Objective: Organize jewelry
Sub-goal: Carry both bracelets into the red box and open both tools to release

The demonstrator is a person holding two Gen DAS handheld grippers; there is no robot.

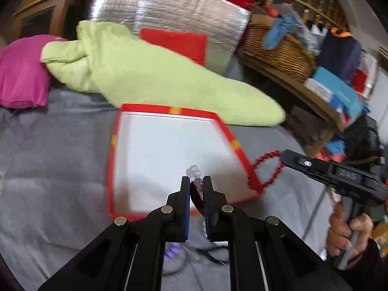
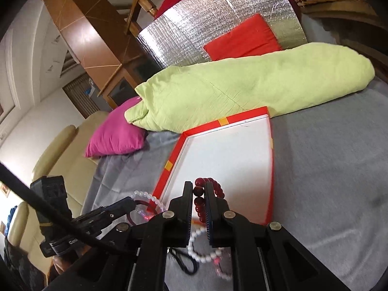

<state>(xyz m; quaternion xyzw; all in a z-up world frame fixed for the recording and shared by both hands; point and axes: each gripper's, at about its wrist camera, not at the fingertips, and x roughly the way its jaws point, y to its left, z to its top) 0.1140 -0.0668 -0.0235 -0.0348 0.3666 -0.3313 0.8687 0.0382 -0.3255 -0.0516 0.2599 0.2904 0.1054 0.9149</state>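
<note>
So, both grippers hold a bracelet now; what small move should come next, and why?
Probably carry the right gripper a little forward over the red-rimmed box with the white floor and open it there. It is shut on the dark red bead bracelet, which hangs just over the box's near edge; the floor looks bare. The left gripper, shut on the clear and pink bead bracelet, could follow.

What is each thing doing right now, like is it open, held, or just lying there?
Red box: open, nothing lying inside.
Left gripper: shut on clear bead bracelet.
Right gripper: shut on red bead bracelet.
White bead bracelet: lying loose on the grey sheet.
Green blanket: bunched up behind the box.
</note>
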